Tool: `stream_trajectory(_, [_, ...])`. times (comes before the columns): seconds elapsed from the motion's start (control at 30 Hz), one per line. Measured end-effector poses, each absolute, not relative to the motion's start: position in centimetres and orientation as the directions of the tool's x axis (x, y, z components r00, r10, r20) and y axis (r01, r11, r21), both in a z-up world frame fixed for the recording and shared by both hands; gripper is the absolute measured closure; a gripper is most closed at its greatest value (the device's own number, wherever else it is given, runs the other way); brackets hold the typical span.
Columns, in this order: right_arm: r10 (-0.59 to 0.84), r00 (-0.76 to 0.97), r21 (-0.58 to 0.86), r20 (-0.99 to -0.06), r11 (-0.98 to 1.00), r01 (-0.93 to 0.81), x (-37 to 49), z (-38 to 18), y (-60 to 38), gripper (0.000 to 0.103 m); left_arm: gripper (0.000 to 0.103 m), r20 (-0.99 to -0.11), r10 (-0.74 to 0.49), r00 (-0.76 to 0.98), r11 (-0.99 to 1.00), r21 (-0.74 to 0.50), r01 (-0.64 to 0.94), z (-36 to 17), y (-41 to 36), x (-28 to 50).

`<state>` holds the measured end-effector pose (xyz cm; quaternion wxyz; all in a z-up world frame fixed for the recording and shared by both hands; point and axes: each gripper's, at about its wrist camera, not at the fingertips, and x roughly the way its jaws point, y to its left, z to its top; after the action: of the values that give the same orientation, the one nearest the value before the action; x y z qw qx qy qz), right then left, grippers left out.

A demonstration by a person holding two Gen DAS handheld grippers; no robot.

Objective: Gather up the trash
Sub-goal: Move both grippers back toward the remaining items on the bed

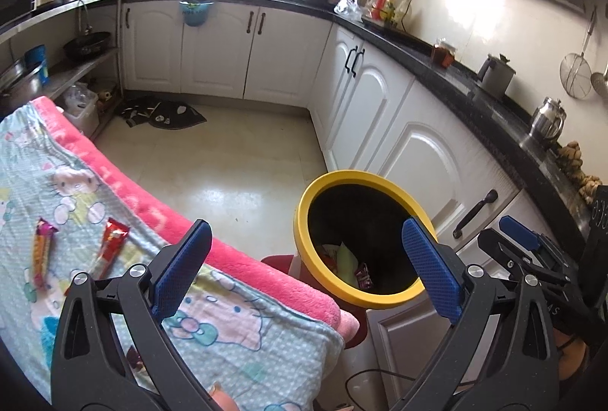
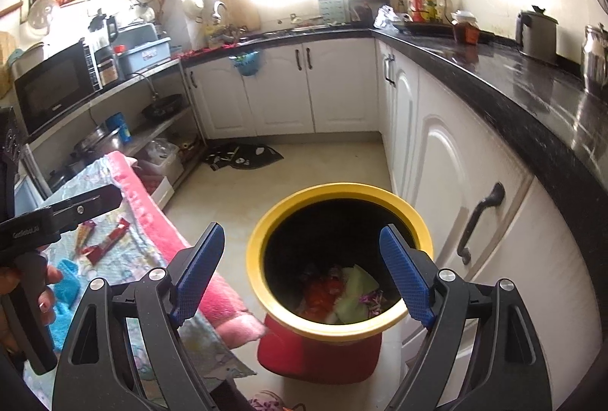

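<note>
we are hovering both empty claws, left claw (image 1: 307,259) and right claw (image 2: 302,272), spread apart above the yellow-rimmed bin (image 2: 258,251); swinging back carelessly risks knocking it off its red stool (image 2: 319,354).

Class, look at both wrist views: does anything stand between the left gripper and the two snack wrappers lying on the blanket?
Nothing visible does. The two snack wrappers lie uncovered on the blanket, off to the left of the left gripper, whose jaws stand open and empty. The yellow-rimmed bin is off to the other side, not in between.
</note>
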<state>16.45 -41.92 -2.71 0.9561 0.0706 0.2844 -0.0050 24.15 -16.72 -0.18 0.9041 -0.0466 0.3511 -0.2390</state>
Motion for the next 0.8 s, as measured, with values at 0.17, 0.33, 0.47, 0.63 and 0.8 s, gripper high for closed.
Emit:
stream_trajectory(0.17, [0.060, 0.849, 0.124, -0.525, 0.992, 0.007, 16.1, -1.6, -40.2, 0.022, 0.011, -0.597, -0.447, 0.666, 0.893, -0.254, 0.372, 0.5, -14.7, 23.5])
stream_trajectory(0.33, [0.097, 0.854, 0.118, -0.512, 0.992, -0.043, 15.8, -0.8, -38.2, 0.022, 0.011, -0.584, -0.424, 0.692, 0.905, -0.255, 0.340, 1.0, -12.5, 22.9])
stream_trajectory(0.47, [0.133, 0.853, 0.113, -0.504, 0.990, -0.088, 15.6, -0.3, -36.1, 0.022, 0.011, -0.575, -0.406, 0.711, 0.914, -0.254, 0.316, 1.4, -10.7, 22.4])
stream_trajectory(0.63, [0.181, 0.848, 0.108, -0.498, 0.983, -0.146, 15.7, 0.1, -33.5, 0.021, 0.011, -0.569, -0.373, 0.733, 0.927, -0.248, 0.280, 1.6, -8.4, 21.8])
stream_trajectory(0.8, [0.230, 0.838, 0.104, -0.494, 0.973, -0.206, 15.8, 0.3, -31.0, 0.021, 0.011, -0.567, -0.334, 0.753, 0.942, -0.236, 0.239, 1.7, -6.0, 21.4])
